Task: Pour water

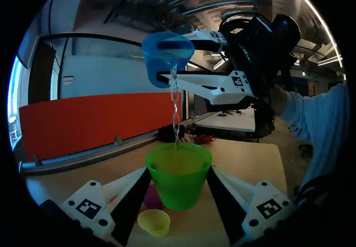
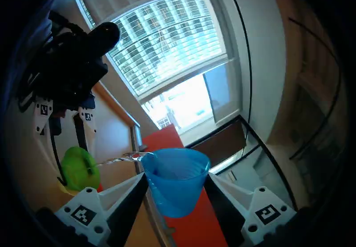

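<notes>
In the left gripper view my left gripper point(image 1: 178, 182) is shut on an upright green cup point(image 1: 179, 176), held just above the wooden table point(image 1: 249, 158). Above it the right gripper point(image 1: 171, 58) holds a blue cup point(image 1: 165, 55) tilted over, and a thin stream of water point(image 1: 175, 109) falls from its rim into the green cup. In the right gripper view my right gripper point(image 2: 177, 189) is shut on the blue cup point(image 2: 175, 184). Water point(image 2: 120, 159) leaves its lip toward the green cup point(image 2: 79, 169), which sits between the left gripper's fingers point(image 2: 84, 124).
A small yellow cup point(image 1: 154, 222) and a purple one point(image 1: 152, 198) stand on the table under the green cup. A red partition point(image 1: 89, 118) runs along the table's far edge. A sleeve point(image 1: 320, 118) reaches in from the right. A bright window with blinds point(image 2: 173, 46) lies behind.
</notes>
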### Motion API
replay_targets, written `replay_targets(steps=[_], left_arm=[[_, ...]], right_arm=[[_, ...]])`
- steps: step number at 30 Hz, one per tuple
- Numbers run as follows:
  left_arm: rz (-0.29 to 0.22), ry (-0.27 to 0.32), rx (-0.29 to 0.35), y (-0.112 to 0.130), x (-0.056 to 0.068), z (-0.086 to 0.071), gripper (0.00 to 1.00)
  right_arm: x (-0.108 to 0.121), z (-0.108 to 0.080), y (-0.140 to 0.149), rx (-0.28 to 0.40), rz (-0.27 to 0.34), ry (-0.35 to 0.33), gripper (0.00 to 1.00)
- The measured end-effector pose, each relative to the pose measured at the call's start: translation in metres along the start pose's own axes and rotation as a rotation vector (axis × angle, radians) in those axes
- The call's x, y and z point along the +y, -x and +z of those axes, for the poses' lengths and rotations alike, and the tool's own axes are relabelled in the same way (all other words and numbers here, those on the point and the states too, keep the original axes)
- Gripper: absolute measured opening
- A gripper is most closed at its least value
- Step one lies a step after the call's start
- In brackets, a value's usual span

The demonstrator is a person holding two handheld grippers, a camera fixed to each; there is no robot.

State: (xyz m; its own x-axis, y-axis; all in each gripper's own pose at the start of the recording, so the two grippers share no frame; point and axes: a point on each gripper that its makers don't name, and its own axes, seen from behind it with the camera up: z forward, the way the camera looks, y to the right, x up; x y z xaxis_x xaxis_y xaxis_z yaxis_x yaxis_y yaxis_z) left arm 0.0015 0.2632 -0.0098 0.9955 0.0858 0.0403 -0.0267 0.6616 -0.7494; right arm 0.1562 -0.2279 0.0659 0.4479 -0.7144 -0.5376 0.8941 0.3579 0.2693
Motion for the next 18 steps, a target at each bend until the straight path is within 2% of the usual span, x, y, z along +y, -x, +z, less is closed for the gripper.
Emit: replay_targets(steps=[18], left_arm=[[0.002,0.002,-0.003,0.002,-0.0023,0.0007,0.84]], right_arm=[[0.0069,0.0025,-0.0004,0.001,-0.085,0.014,0.87]])
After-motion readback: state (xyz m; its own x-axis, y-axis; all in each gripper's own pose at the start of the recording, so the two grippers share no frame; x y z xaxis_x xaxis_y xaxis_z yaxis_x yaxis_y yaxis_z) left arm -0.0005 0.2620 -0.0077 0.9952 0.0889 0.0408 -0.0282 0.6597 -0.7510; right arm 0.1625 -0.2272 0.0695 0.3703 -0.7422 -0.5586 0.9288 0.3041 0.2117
